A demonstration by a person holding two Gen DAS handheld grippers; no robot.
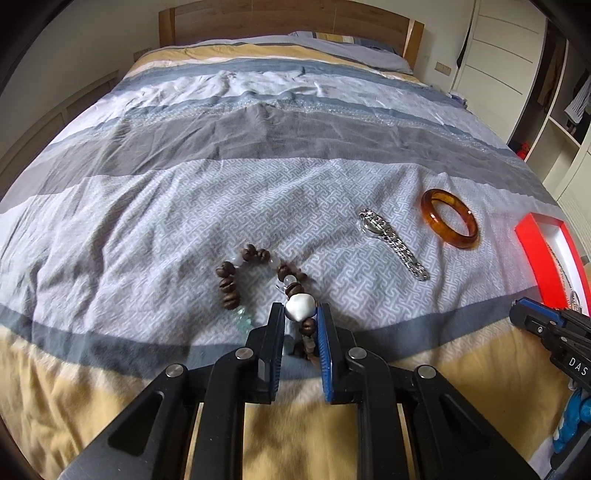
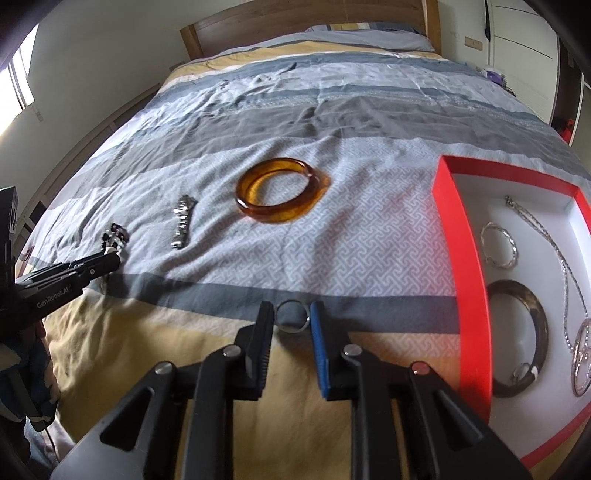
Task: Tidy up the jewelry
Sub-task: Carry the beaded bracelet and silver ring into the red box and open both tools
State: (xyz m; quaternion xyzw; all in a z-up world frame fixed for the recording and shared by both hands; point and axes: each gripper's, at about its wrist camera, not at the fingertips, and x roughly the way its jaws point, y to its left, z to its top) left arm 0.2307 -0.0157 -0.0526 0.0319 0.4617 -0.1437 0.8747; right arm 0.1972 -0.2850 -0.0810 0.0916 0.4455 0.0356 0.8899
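A bracelet of brown wooden beads (image 1: pixel 229 284) lies on the striped bed cover, and my left gripper (image 1: pixel 301 314) is shut on its big white bead (image 1: pixel 300 307). My right gripper (image 2: pixel 293 317) is shut on a small silver ring (image 2: pixel 293 316) just above the cover's grey band. An amber bangle (image 2: pixel 280 195) and a silver link bracelet (image 2: pixel 181 221) lie loose between the two grippers. The red box (image 2: pixel 465 258) with a white inside sits right of the right gripper. In the right wrist view the left gripper (image 2: pixel 110 260) shows at the left edge.
Inside the box lie a silver hoop (image 2: pixel 498 243), a dark bangle (image 2: pixel 535 332) and a silver necklace (image 2: pixel 569 266). The bed cover (image 1: pixel 258 166) stretches back to a wooden headboard (image 1: pixel 288 18). White wardrobe doors (image 1: pixel 498 55) stand on the right.
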